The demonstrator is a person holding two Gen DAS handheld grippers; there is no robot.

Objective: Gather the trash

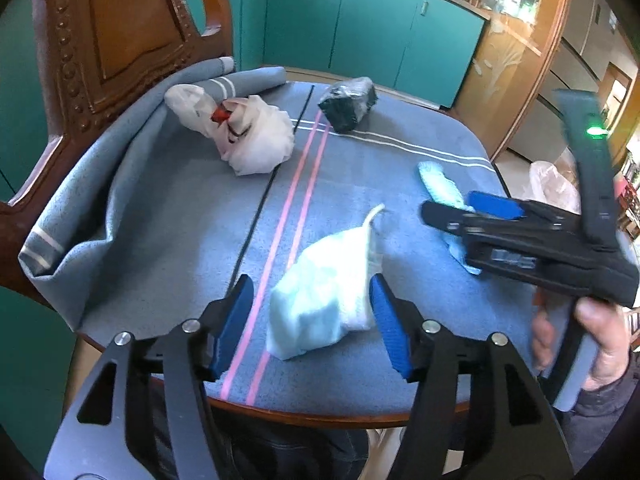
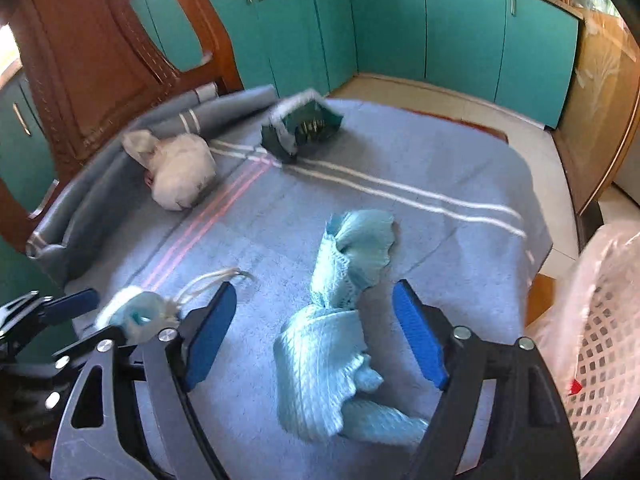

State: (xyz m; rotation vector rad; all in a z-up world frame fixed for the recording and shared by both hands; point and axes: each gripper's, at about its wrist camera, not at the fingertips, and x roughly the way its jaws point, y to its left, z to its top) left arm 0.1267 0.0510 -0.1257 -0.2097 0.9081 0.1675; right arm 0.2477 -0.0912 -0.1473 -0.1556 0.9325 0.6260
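A crumpled white and pale blue face mask lies on the cloth-covered table near its front edge. My left gripper is open around it, with a gap at the left pad. A light blue crinkled cloth piece lies between the wide-apart fingers of my open right gripper, and the pads do not press it. In the left wrist view the right gripper hovers over that blue piece, held by a hand. Farther back lie a crumpled white plastic bag and a dark green wrapper.
A carved wooden chair stands against the table's left side, with the cloth bunched up against it. A white lattice basket lined with clear plastic stands off the table's right edge. Teal cabinets line the far wall.
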